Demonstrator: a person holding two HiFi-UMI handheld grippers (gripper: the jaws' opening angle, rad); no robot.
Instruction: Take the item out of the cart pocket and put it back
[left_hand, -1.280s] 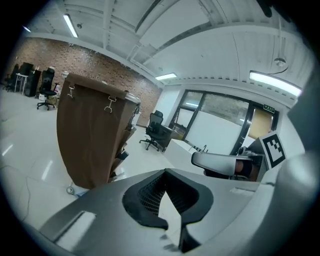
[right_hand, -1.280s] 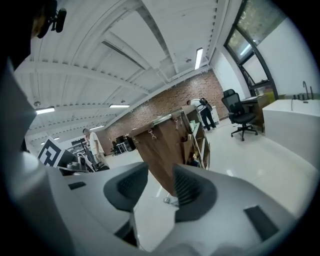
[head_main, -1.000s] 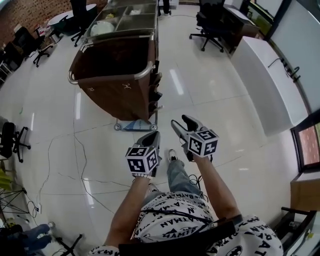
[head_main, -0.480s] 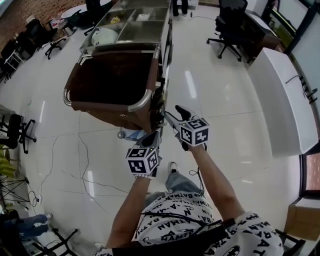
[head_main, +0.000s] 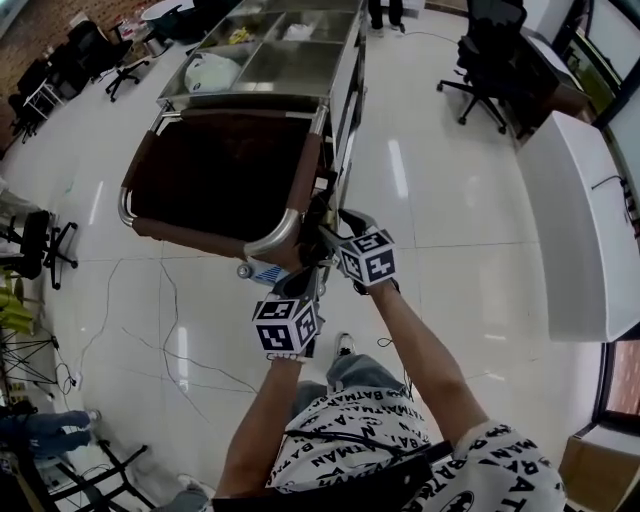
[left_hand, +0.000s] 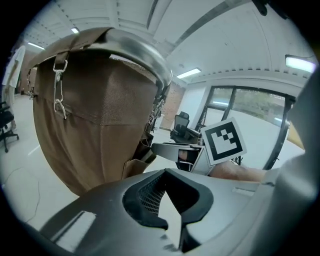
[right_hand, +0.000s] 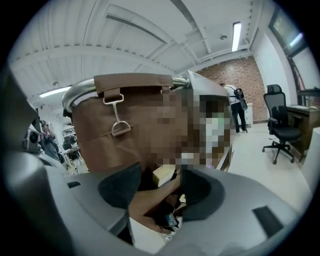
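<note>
A cart carries a brown fabric bag (head_main: 220, 170) in a steel frame, with small side pockets (head_main: 318, 215) on its near right corner. My right gripper (head_main: 335, 228) is stretched out to those pockets, jaws open. In the right gripper view a pale yellow box (right_hand: 164, 174) sticks out of a brown pocket just beyond the right gripper (right_hand: 157, 196), with nothing pressed between the pads. My left gripper (head_main: 298, 282) hangs lower and closer to me, below the bag's corner, jaws shut and empty. In the left gripper view the bag (left_hand: 95, 125) and a pocket (left_hand: 137, 162) are ahead.
The cart's steel top (head_main: 290, 60) holds trays with white items. A white counter (head_main: 590, 230) runs along the right. Office chairs (head_main: 490, 55) stand behind and at left. Cables (head_main: 170, 330) trail over the glossy floor. A person (right_hand: 239, 107) stands far off.
The cart has come much closer. My right gripper has moved forward and up to the side pockets. The left gripper stays low in front of me.
</note>
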